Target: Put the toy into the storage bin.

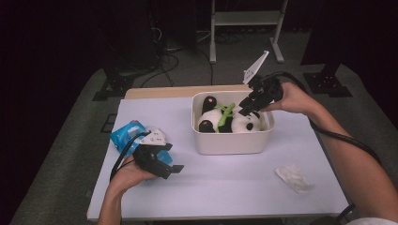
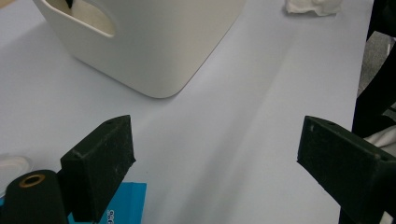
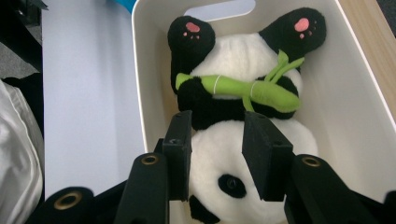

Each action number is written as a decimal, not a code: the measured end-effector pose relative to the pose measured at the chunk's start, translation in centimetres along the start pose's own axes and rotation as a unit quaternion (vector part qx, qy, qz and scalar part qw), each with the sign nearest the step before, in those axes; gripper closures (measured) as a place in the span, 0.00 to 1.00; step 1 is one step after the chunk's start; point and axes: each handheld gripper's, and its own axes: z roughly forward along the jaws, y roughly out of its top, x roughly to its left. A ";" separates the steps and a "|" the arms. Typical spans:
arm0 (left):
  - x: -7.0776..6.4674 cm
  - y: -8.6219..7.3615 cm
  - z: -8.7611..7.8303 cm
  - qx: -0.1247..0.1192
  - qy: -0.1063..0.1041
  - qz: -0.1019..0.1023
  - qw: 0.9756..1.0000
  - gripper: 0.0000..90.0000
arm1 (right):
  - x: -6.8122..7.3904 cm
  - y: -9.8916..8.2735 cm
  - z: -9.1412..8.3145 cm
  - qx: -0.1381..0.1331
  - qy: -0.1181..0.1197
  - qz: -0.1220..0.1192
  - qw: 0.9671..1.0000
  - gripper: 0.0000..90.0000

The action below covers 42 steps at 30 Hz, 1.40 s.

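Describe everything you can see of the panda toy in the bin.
The panda is a soft plush, white with black limbs, ears and eye patches and pink paw pads. It lies on its back inside the cream bin, feet toward the handle cut-out, hugging a green bamboo stalk across its chest. The right gripper hovers above its head, jaws apart on either side; contact is not clear.

One plush panda (image 1: 228, 120) in one cream bin (image 1: 232, 140); one blue packet (image 1: 126, 134), one crumpled tissue (image 1: 294, 178) on the worktop (image 1: 225, 183).
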 end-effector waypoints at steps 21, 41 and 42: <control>0.0 -0.1 0.3 0.003 -0.002 -0.004 1.000 0.11 | 1.1 -4.5 -2.0 -0.024 -0.015 0.024 0.999 0.66; 0.1 -0.3 0.5 0.004 0.000 -0.010 1.000 0.11 | 2.0 -8.6 -2.4 -0.050 -0.019 0.051 0.997 0.63; 0.1 -0.3 0.5 0.005 0.000 -0.010 1.000 0.11 | 2.0 -8.8 -2.4 -0.050 -0.020 0.053 0.997 0.63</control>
